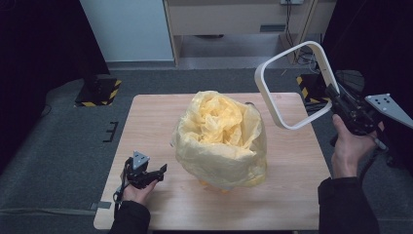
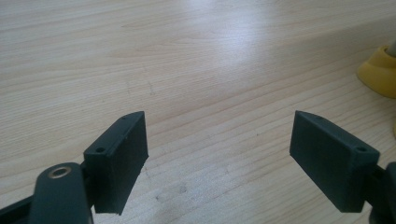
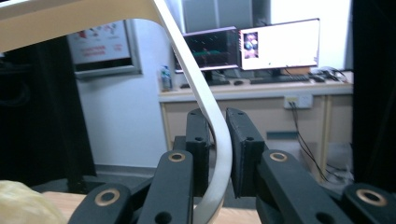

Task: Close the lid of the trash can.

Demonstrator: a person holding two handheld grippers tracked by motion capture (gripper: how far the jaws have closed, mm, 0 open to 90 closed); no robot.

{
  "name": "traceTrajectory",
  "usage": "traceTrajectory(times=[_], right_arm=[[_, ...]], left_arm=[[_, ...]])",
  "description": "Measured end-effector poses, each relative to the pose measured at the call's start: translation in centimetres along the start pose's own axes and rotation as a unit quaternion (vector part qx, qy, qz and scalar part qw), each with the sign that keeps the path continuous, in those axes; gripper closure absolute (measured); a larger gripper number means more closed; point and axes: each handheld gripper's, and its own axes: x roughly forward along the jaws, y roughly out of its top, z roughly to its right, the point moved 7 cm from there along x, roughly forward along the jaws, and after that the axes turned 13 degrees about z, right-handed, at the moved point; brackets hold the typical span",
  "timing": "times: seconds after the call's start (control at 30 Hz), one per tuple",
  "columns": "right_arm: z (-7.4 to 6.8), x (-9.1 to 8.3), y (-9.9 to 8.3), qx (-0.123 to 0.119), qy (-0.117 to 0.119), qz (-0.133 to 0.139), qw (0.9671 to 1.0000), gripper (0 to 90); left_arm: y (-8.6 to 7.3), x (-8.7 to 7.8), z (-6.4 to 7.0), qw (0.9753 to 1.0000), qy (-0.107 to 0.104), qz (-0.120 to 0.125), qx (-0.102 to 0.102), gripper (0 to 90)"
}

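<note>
A bin lined with a crumpled yellow plastic bag (image 1: 221, 139) stands in the middle of the wooden table (image 1: 292, 195). My right gripper (image 1: 336, 100) is raised above the table's right edge and shut on a white rounded-square ring frame (image 1: 292, 85), which hangs in the air up and right of the bag. In the right gripper view the white frame (image 3: 219, 140) passes between the jaws of my right gripper (image 3: 217, 149). My left gripper (image 1: 160, 170) rests low on the table left of the bag, open; in its own view the left gripper (image 2: 217, 154) holds nothing, with the yellow bag (image 2: 380, 70) at the right edge.
Black-and-yellow striped bases (image 1: 100, 90) stand on the grey floor beyond the table's far corners. A desk with monitors (image 3: 252, 46) is behind, along with a white cabinet (image 1: 129, 29).
</note>
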Motion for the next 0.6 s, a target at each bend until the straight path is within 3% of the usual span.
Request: traceTrajectory(times=[0.3, 0.6], right_arm=[[-3.3, 0.5, 2.1, 0.016, 0.051, 0.02, 0.9984, 80.1], [-6.5, 1.2, 2.0, 0.029, 0.112, 0.015, 0.9932, 80.0]], left_arm=[[0.4, -0.2, 0.0, 0.9999, 0.003, 0.013, -0.002, 19.1], [1.4, -0.9, -0.5, 0.9991, 0.012, 0.039, -0.009, 19.2]])
